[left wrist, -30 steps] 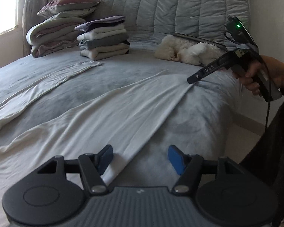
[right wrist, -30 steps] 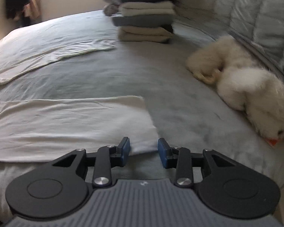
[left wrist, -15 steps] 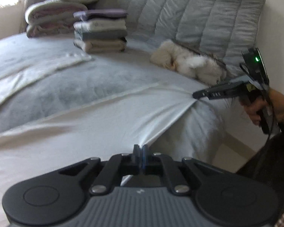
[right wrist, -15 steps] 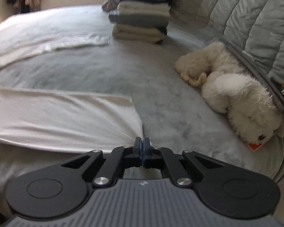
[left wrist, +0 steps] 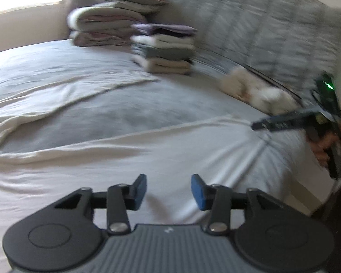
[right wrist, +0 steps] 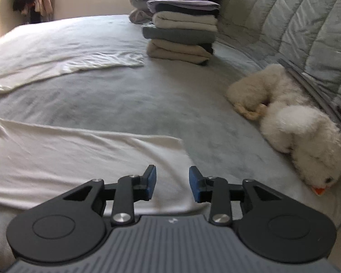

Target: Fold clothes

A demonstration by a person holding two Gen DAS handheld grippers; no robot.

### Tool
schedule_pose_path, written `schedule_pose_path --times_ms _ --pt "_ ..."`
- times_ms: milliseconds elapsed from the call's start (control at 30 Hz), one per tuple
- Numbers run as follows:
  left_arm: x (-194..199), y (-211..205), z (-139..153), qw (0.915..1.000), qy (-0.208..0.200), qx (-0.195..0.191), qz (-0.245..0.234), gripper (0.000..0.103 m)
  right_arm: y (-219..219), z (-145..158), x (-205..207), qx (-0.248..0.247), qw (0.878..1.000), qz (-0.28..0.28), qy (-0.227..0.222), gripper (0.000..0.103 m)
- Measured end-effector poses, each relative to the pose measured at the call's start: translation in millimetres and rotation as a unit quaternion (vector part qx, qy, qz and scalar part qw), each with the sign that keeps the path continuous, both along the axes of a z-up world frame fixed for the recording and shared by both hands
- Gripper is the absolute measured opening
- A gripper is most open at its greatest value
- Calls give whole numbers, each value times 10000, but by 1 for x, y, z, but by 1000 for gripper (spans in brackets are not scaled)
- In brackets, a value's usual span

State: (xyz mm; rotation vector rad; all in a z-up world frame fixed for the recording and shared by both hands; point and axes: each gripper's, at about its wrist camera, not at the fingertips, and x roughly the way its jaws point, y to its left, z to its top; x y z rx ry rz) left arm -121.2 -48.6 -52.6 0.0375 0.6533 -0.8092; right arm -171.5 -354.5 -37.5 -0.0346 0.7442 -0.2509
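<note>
Left gripper [left wrist: 168, 191] spread apart, holding nothing, above white garment [left wrist: 102, 159] laid flat along near edge of bed [left wrist: 125, 111]. Right gripper [right wrist: 172, 184] likewise spread, over garment's corner. Folded clothes stack [right wrist: 181, 34] and plush toy [right wrist: 295, 122] near headboard [right wrist: 295, 18].

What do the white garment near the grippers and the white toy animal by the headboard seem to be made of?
White garment: apparently thin, matte knit or woven fabric, maybe cotton; it lies limp with soft creases. The exact fibre cannot be told.
Plush toy animal: long, fluffy pile, probably synthetic fur over soft stuffing; its outline is fuzzy and it slumps against the quilted headboard.
</note>
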Motion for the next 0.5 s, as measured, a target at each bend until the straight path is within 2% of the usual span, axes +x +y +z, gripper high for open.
schedule_pose_path --times_ms 33,133,267,400,500 --pt "2 6 2 9998 -53 -3 203 59 4 1 3 44 10000 41 -36 40" --pt "10 25 4 9950 -168 95 975 59 19 4 18 198 9995 215 -93 41" --pt "22 54 5 9845 -134 140 1746 59 52 7 41 434 9973 590 -32 41" --pt "32 85 2 9731 -13 97 2303 59 94 13 63 675 9920 1068 -1 41" --pt "41 101 11 9677 -79 166 2515 59 126 16 80 890 9849 1486 45 41"
